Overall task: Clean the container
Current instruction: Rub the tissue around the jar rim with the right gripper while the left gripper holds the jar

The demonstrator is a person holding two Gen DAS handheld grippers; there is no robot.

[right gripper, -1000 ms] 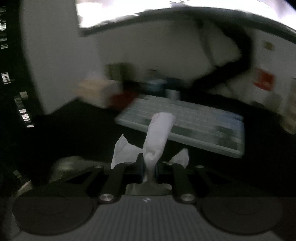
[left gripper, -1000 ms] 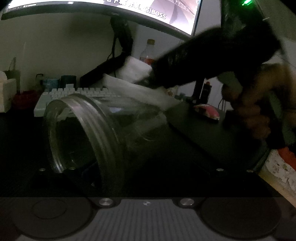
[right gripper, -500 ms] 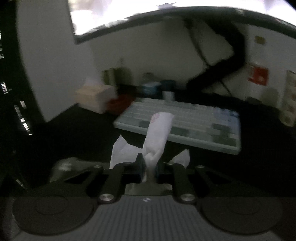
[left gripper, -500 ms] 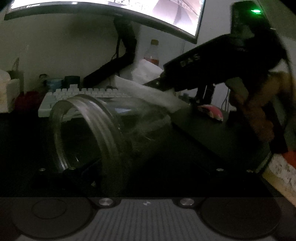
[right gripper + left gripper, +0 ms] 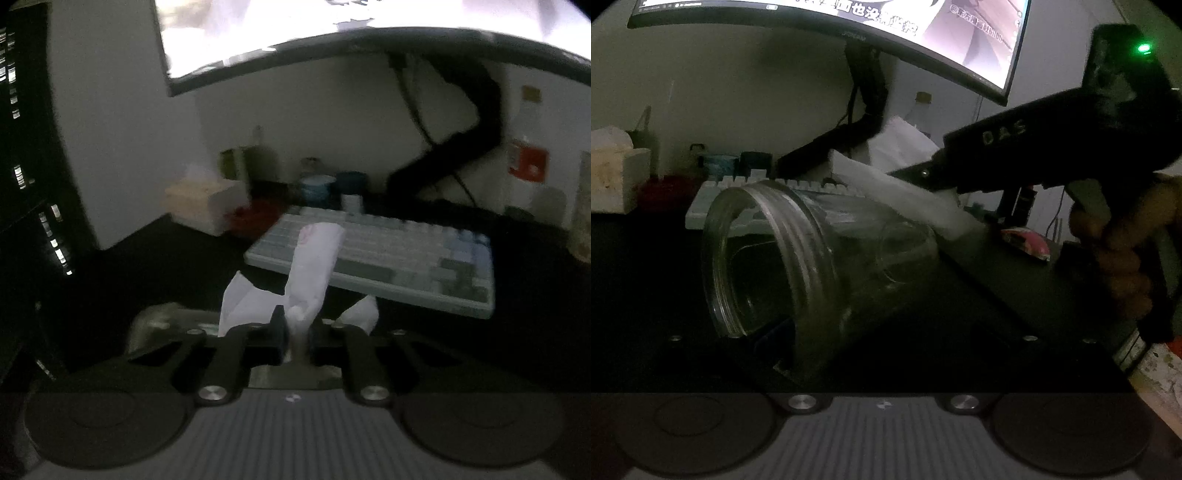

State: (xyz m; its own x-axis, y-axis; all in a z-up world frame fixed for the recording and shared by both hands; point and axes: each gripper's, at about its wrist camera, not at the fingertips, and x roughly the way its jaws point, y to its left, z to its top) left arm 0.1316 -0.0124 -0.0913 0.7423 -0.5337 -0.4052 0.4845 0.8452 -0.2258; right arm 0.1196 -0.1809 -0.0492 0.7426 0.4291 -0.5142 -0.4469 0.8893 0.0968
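A clear glass jar (image 5: 812, 266) with a threaded mouth lies tilted in front of the left wrist camera, mouth toward the lower left. My left gripper (image 5: 849, 328) holds it between its dark, hard-to-see fingers. From the right comes my right gripper (image 5: 908, 175), held by a hand (image 5: 1123, 258). Its jaws are closing on a white tissue (image 5: 905, 199) that lies against the jar's upper side. In the right wrist view the right gripper (image 5: 297, 325) pinches the tissue (image 5: 314, 266), which stands up between the pads.
A pale keyboard (image 5: 388, 258) lies on the dark desk behind the jar. Above it hang a lit monitor (image 5: 849, 22) and its black arm (image 5: 864, 122). A tissue box (image 5: 617, 177), cups (image 5: 317, 188) and a bottle (image 5: 923, 107) stand by the wall.
The right gripper was blurred a second ago and now sits steady over the jar with the tissue. The jar stays in the left gripper's hold.
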